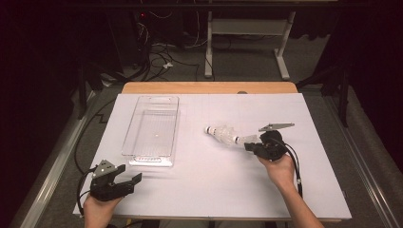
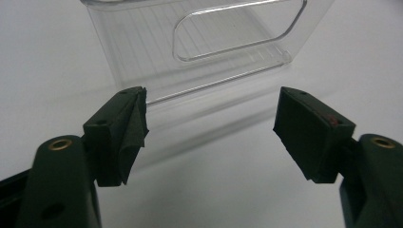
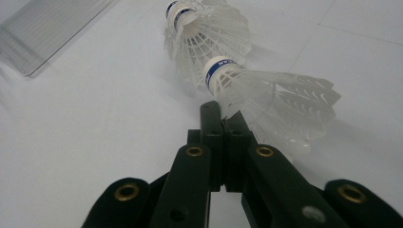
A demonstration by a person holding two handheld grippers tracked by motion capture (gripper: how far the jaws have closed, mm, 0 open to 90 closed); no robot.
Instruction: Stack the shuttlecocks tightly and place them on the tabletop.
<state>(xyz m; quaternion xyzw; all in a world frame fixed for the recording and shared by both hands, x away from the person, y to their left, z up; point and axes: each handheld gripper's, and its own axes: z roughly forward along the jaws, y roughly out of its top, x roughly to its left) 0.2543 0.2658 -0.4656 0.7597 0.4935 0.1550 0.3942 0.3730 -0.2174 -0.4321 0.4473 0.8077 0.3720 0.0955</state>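
Clear bin [image 1: 151, 130] blocks desk's [image 1: 214, 190] left half toward far edge; shuttlecocks [image 1: 227, 135] lie mid-desk; near edge open.

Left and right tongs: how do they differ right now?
The left tongs stand wide open with nothing between them, facing the clear bin. The right tongs are shut, pinching the feather edge of a shuttlecock. Left sits near the table's front edge; right is farther in, mid-table. Both have black jaws.

The black two-jaw left gripper [image 1: 124, 183] rests with jaws spread wide, while the black two-jaw right gripper [image 1: 249, 145] has its jaws pressed together.
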